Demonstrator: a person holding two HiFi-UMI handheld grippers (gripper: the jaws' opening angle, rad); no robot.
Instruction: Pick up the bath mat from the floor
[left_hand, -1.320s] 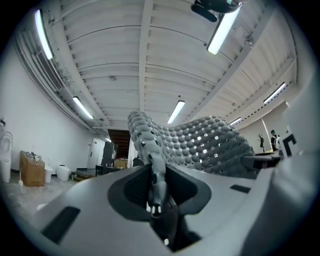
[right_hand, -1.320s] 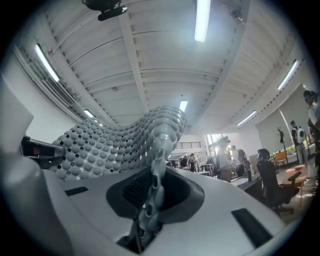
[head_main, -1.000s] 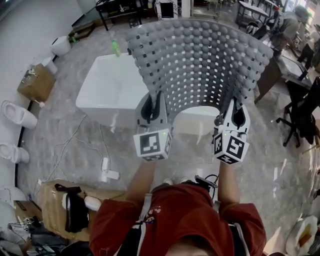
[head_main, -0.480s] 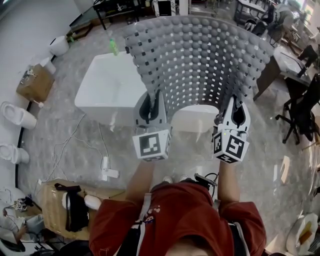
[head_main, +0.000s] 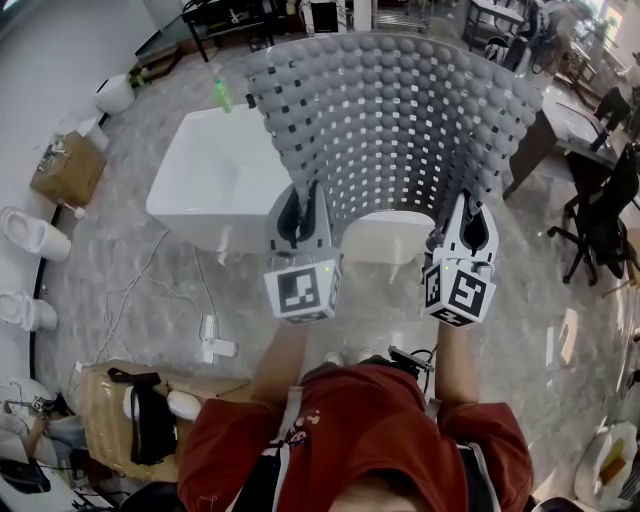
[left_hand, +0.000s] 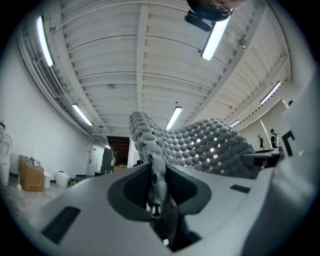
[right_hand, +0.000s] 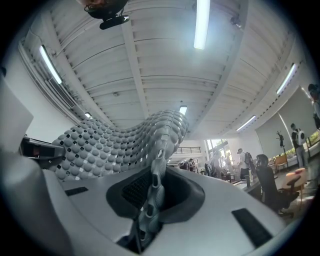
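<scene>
Bath mat (head_main: 400, 120) is off the floor (head_main: 540, 330), a grey knobbly sheet full of square holes. It is pinched at two places along its near edge and arches up and away from me above the white tub (head_main: 205, 170). My left gripper (head_main: 305, 200) has its jaws nearly together on the near edge toward the left corner. My right gripper (head_main: 470, 215) is clamped the same way toward the right corner. In each gripper view the mat's edge runs straight down between the pads with no gap at either side.

The lift looks done, or almost so. To finish it well I would keep both grips firm and both hands at one height. I would also hold them well apart, so the sheet stays spread and does not fold on itself or slip sideways out of one bite. Whether its underside brushes the tub I cannot tell, since the mat covers that part in the head view.

The head view gives the whole spread of the mat, the tub under it and a cardboard box (head_main: 68, 170) by the wall. It does not show the bite of the pads, which the gripper views do. They also show the mat curling up against the ceiling lights (left_hand: 215, 37), so it stands up from my jaws and is not drooping. Only the right gripper view shows people (right_hand: 242, 157) standing well off to the right.
</scene>
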